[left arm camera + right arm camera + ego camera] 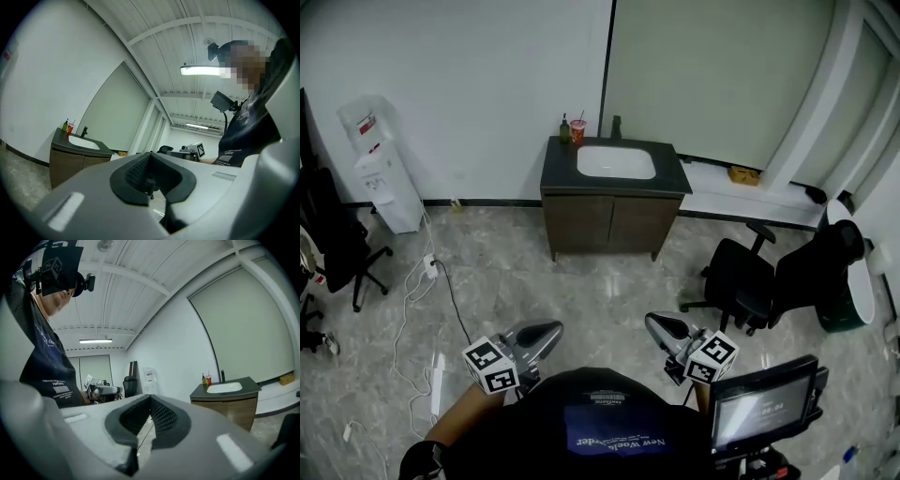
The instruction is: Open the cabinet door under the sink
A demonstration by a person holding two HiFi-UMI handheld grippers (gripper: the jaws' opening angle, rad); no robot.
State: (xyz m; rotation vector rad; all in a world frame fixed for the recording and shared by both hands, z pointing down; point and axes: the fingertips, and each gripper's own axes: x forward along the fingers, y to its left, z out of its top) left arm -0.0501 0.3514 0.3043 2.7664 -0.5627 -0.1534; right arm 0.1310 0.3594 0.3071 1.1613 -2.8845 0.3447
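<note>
The dark wood sink cabinet (612, 223) stands against the far wall with a white basin (616, 162) in its dark top. Both of its doors are closed. It also shows at the left of the left gripper view as the cabinet (70, 164), and at the right of the right gripper view as the cabinet (234, 408). My left gripper (546, 330) and right gripper (661, 326) are held level near my body, far from the cabinet across the floor. The left gripper (150, 153) has its jaws together with nothing between them. The right gripper (150, 397) is the same.
A green bottle and a red cup (578, 131) stand on the countertop by the tap. A water dispenser (380, 164) is at the left wall, with cables (422, 309) on the floor. Black office chairs (745, 281) stand right, another chair (337, 244) left. A screen (764, 408) is near my right hand.
</note>
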